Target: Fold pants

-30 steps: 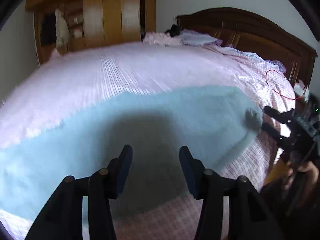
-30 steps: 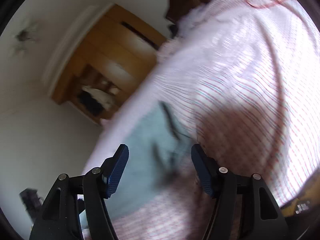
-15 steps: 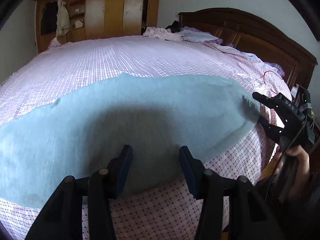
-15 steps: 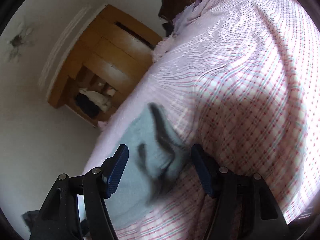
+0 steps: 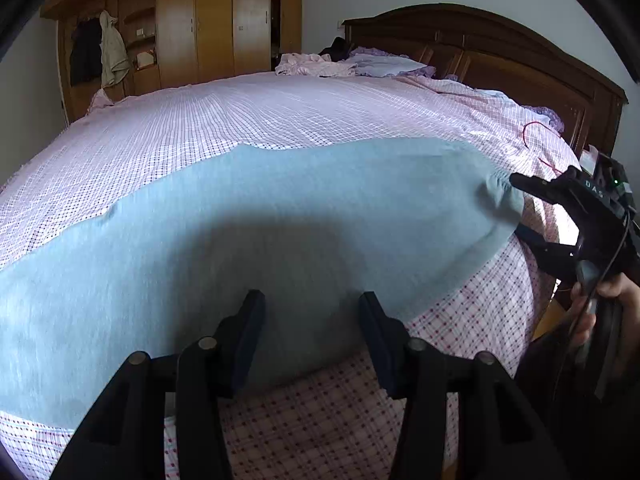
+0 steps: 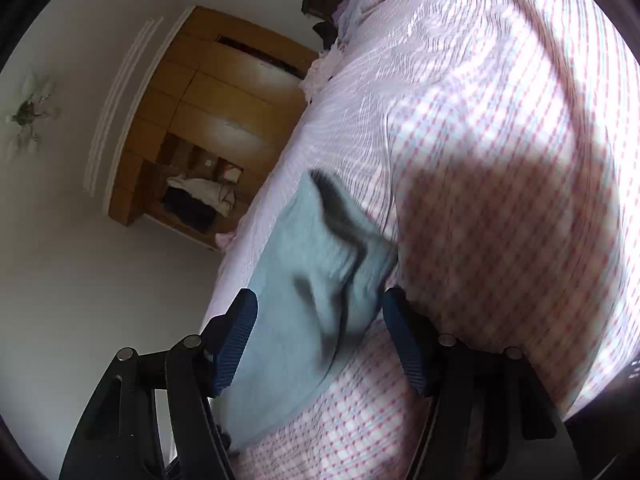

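You had the pants (image 5: 280,216) lying flat across the near side of the bed (image 5: 280,112), a long blue strip running from the far left to an end at the right near the headboard (image 5: 500,60). Your left gripper (image 5: 310,332) hung over the near edge of the cloth with its jaws about half apart and nothing between them. Your right gripper (image 6: 318,340) stood at the right-hand end of the pants, jaws also parted, with the puckered end of the cloth (image 6: 332,248) just ahead of the pads and not pinched.

To my eye you were lining up to take hold for a fold. It would have paid to slide the lower right finger under the cloth, so that you caught every layer rather than only the top one. The left gripper needed an edge too, since it was over the middle of the strip. Pinching the checked sheet (image 6: 500,200) along with the pants was the likely mistake.
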Demonstrator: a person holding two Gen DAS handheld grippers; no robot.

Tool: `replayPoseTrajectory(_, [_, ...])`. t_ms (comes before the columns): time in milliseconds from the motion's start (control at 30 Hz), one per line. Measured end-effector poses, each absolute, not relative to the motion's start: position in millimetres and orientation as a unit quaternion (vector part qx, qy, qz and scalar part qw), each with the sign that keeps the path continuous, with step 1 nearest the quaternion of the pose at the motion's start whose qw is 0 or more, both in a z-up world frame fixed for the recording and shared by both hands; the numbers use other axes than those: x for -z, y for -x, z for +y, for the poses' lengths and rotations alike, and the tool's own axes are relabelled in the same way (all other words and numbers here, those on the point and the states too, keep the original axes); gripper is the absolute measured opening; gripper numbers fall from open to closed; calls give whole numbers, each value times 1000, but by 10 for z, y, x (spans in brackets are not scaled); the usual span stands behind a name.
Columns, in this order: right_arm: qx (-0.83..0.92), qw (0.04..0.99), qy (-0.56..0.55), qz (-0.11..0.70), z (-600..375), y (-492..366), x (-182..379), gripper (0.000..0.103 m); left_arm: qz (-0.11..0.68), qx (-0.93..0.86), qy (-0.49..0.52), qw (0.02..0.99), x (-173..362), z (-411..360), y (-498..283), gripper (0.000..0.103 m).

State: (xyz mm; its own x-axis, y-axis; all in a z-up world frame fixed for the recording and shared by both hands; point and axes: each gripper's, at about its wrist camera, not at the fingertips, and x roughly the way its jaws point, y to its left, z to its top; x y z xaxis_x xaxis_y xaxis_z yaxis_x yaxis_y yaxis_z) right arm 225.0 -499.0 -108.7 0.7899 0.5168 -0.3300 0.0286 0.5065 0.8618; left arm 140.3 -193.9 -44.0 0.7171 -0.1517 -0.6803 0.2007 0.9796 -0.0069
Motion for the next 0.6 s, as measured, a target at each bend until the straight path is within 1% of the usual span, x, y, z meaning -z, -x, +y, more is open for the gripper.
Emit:
replayPoseTrajectory(200, [-147, 814, -498, 261, -5046, -2551, 1041, 59, 360, 97, -53, 926, 455, -1955, -1391, 52])
replayPoseTrajectory(333, [-168, 810, -506, 245, -5035, -2498, 1038, 61, 362, 100, -49, 926, 448, -1932, -1399, 52])
replayPoseTrajectory(433, [-167, 813, -494, 258, -5029, -2488, 1099, 60, 361, 101, -46, 926, 451, -1897, -1394, 52])
replayPoseTrajectory(567, [-164, 804, -514, 251, -5082, -2502, 1147, 53, 360, 99, -49, 926, 449, -1924, -1397, 52])
replayPoseTrajectory(600, [-163, 799, -523, 248, -5099, -2499, 1172, 48, 360, 100, -49, 926, 449, -1921, -1398, 52])
